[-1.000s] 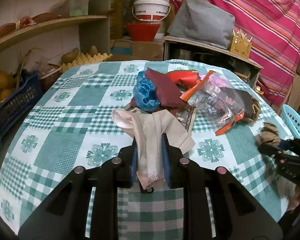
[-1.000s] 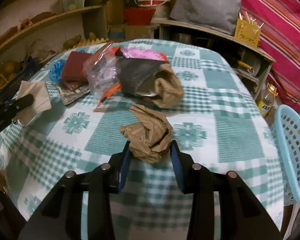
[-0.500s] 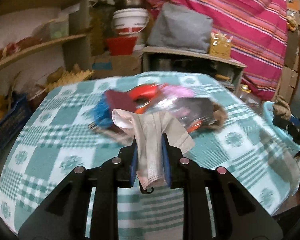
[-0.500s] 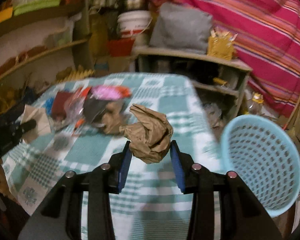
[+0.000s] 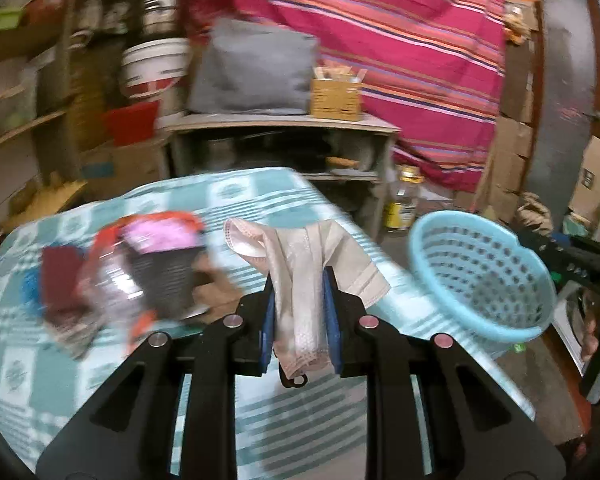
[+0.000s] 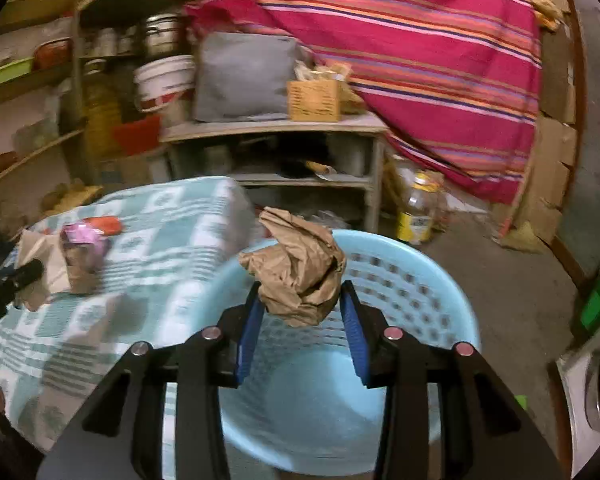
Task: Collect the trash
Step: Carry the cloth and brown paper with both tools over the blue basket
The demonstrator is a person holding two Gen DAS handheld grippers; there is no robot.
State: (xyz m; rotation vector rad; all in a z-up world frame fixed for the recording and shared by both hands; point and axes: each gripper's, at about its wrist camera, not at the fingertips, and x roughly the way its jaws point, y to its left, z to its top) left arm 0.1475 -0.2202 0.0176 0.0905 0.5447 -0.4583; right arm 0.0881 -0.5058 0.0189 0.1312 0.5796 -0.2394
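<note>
My left gripper (image 5: 299, 300) is shut on a beige cloth napkin (image 5: 300, 268) and holds it above the table's right edge. My right gripper (image 6: 300, 300) is shut on a crumpled brown paper bag (image 6: 296, 268) and holds it right over the light blue perforated basket (image 6: 420, 304). The basket also shows in the left wrist view (image 5: 480, 276), to the right of the table, with the right gripper beyond it. A pile of trash (image 5: 140, 264) lies on the green checked tablecloth (image 5: 20, 360): plastic wrappers, a dark bag, red, pink and blue bits.
A low shelf (image 5: 280, 124) with a grey cushion, a yellow box and a white bucket stands behind the table. A striped pink cloth (image 5: 400, 40) hangs at the back. A bottle (image 6: 418, 212) stands on the floor near the basket. Cardboard boxes line the right wall.
Both grippers have swung right, away from the table. The right gripper, with the paper bag, went from above the tablecloth to over the basket. The left one, with the napkin, followed toward the table's edge.
</note>
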